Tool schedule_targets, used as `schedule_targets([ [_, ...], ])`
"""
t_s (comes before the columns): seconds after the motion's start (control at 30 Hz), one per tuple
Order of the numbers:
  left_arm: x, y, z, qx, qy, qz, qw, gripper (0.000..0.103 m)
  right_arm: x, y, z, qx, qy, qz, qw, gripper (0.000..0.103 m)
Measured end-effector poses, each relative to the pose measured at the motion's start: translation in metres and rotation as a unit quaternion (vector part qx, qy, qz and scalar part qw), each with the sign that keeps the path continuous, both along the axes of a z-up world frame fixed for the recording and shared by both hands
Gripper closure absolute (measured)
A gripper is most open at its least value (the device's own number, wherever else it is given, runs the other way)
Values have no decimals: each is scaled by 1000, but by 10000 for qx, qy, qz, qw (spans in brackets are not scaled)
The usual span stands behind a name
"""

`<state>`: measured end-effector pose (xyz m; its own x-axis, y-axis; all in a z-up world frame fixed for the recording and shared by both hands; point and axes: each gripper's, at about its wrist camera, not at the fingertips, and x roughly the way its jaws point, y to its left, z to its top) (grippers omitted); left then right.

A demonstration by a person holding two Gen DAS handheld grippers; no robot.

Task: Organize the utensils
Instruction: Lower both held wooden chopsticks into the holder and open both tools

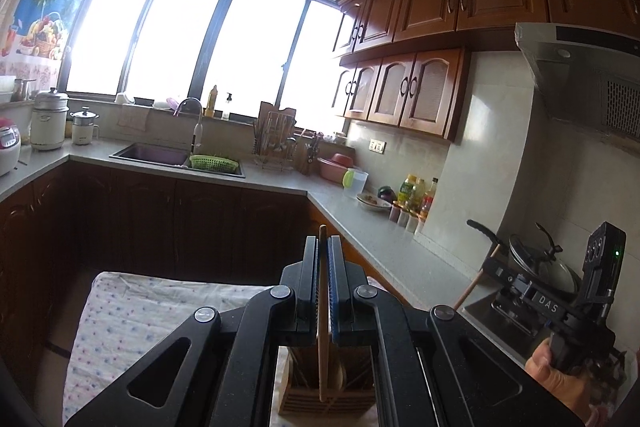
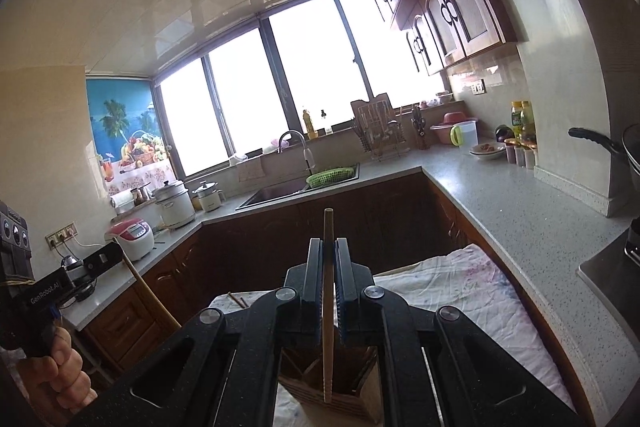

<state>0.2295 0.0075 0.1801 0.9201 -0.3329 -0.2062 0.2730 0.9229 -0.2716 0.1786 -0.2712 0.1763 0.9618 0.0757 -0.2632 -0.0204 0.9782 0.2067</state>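
Both tools pinch upright wooden chopsticks: left tool [image 1: 323, 247] grips one chopstick [image 1: 323, 327], right tool [image 2: 329, 251] another [image 2: 328, 307], above a wooden utensil holder [image 2: 360, 403].

White letters "DAS" run along the black body of the right gripper [image 1: 486, 269] seen from the left wrist, while "GenRobot.AI" is printed (small, slanted) on the left gripper [image 2: 116, 253] seen from the right wrist.
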Motion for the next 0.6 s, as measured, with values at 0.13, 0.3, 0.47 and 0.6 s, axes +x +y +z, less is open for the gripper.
schedule_targets([
  [0.13, 31, -6, -22, -94, 83, 235, 9996, 101, 17, -4, -5, -69, -21, -109, 9999, 98],
  [0.3, 61, -16, -64, -201, 392, 379, 9983, 101, 29, -3, -31, -125, 86, -204, 9997, 98],
  [0.47, 86, -26, -102, -207, 756, 408, 9961, 101, 36, 3, -66, -220, 362, -185, 9989, 98],
  [0.6, 104, -31, -119, -186, 983, 414, 9941, 101, 42, 2, -89, -179, 627, -187, 9977, 98],
])
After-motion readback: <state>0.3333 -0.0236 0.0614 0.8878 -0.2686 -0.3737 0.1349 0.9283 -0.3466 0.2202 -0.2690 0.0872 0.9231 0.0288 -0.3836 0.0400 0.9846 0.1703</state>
